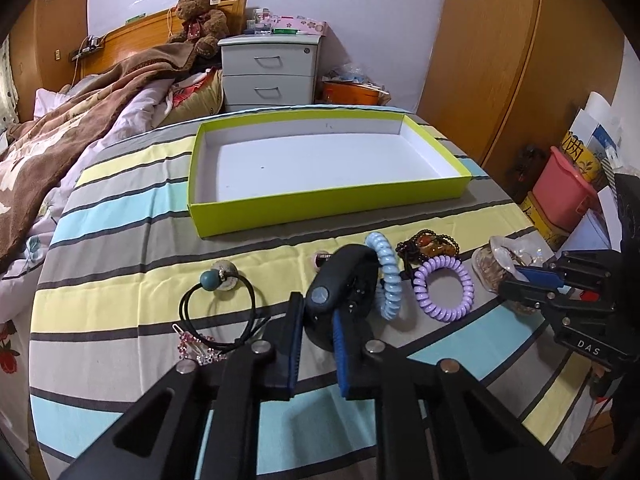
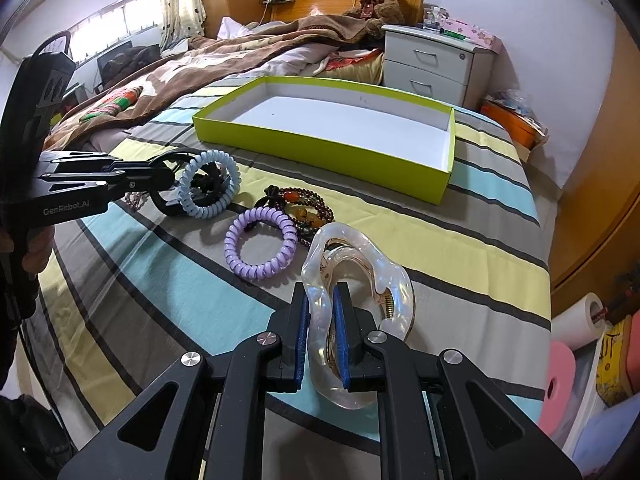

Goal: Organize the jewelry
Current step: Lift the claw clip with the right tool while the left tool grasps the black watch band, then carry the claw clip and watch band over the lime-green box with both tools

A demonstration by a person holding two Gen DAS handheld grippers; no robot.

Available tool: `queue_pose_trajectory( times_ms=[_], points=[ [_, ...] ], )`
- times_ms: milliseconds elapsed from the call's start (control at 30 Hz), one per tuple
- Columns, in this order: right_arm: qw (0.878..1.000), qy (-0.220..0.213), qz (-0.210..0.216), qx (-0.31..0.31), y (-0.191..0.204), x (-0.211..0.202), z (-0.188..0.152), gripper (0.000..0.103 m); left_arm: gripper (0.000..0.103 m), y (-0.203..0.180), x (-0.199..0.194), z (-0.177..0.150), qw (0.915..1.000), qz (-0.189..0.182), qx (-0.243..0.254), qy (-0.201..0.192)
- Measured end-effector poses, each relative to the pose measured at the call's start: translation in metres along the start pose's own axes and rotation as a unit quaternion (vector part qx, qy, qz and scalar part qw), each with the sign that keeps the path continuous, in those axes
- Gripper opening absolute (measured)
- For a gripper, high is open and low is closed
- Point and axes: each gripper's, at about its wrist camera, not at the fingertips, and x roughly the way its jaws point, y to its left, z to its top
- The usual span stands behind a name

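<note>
Both grips were on. My left gripper (image 1: pixel 316 330) had its jaws shut on the dark hair claw (image 1: pixel 344 276), which sat on the striped bedspread (image 1: pixel 120 288) just beside the pale blue coil tie (image 1: pixel 386 276). My right gripper (image 2: pixel 322 334) had its jaws squeezed onto the clear hair claw (image 2: pixel 356 280), the pads pressing one wall of it, near the purple coil tie (image 2: pixel 260 244).

The green box (image 1: pixel 328 208) lay open and bare inside, well beyond both claws, so I judged nothing had been sorted yet and the step in hand was the carry.

To do it well, I reckoned each claw wanted lifting straight up first, clear of its neighbours: the blue coil looked close enough to the dark claw to drag along. The clear claw was smooth and held by a thin edge, so a slow, level carry seemed wise, and I'd lower each over the near wall before letting go.

My count of the bed: two hair claws, two coil ties, one black elastic with beads (image 1: pixel 224 288), one pink jewelled clip (image 1: pixel 196 346), one heap of beaded bracelets (image 1: pixel 430 246) whose number I couldn't separate, and one small round thing (image 1: pixel 322 258) I couldn't identify. One box.
</note>
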Motion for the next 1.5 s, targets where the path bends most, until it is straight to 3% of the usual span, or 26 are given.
queue_pose_trajectory(
  times_ms=[900,1500],
  points=[
    [0.999,-0.040,-0.016,0.016,0.007,-0.023,0.001,0.012,0.014,0.011,-0.037,-0.002,0.9982,0.032,-0.029,-0.042],
    [0.996,-0.082,-0.036,0.008,-0.002,-0.046,0.047,0.012,0.014,0.016,-0.053,0.034,0.9967,0.040,-0.027,-0.065]
  ],
)
